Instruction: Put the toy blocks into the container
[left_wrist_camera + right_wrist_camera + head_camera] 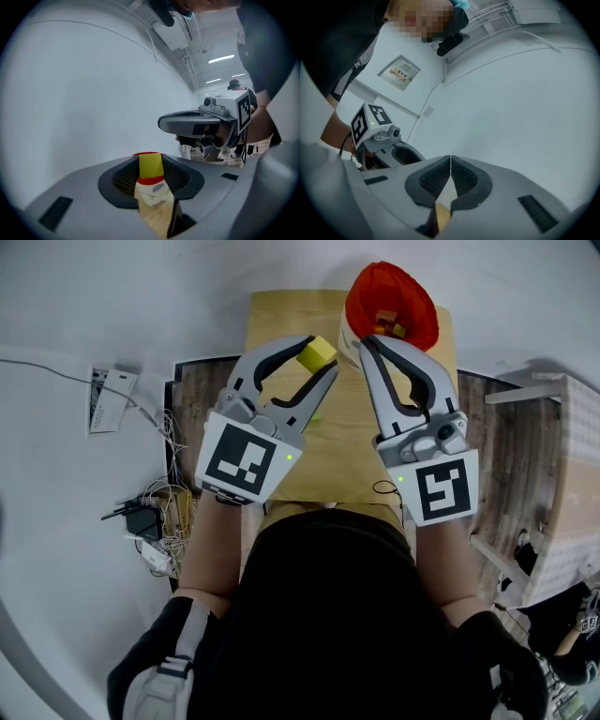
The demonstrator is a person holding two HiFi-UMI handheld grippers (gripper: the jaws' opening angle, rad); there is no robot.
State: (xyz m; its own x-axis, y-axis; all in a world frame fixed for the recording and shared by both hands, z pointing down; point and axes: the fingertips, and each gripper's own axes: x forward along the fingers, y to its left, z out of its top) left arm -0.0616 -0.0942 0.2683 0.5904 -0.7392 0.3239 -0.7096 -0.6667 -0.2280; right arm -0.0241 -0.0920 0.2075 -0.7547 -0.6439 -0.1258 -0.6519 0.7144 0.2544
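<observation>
In the head view the left gripper is clamped on a yellow block and holds it in the air just beside the red container, which stands at the far right corner of the wooden table. I judge the block is held high so that it can pass over the rim, while the right gripper, its jaws pressed together on nothing, waits at the container's near wall. In the left gripper view the block sits between the pads with the red rim behind it, so the aim looks right. In the right gripper view the jaws meet in one line, which fits an idle hand.
</observation>
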